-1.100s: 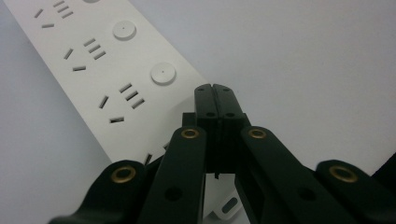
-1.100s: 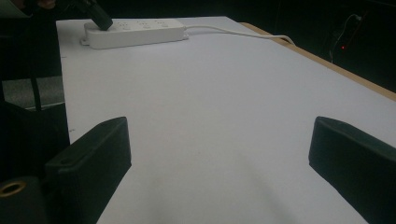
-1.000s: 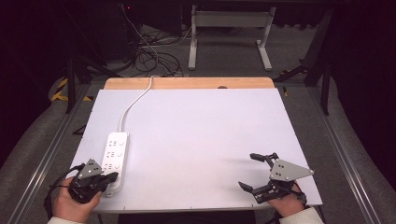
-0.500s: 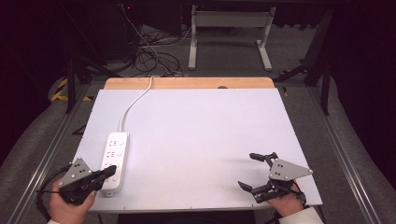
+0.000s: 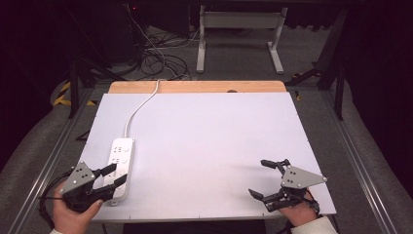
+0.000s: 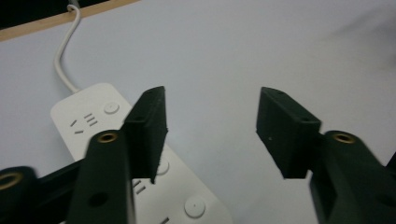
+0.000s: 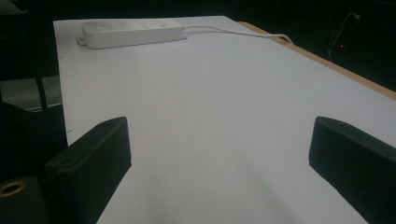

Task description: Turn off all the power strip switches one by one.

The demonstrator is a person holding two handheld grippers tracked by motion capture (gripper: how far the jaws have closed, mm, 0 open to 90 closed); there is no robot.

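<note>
The power strip [image 5: 120,165] lies near the counter's [image 5: 209,146] left edge, its long axis running from the near edge toward the far one, with its cord [image 5: 139,105] trailing off over the far edge. The left tongs [image 5: 111,176] have just been opening and now stand apart with nothing between them (one jaw hangs over the strip's near end, in the left gripper view). The strip sits just ahead of them and slightly to their left. The right tongs [image 5: 265,176] stand wide and empty at the near right corner, well apart from the strip, so the left hand is clearly the nearer.
</note>
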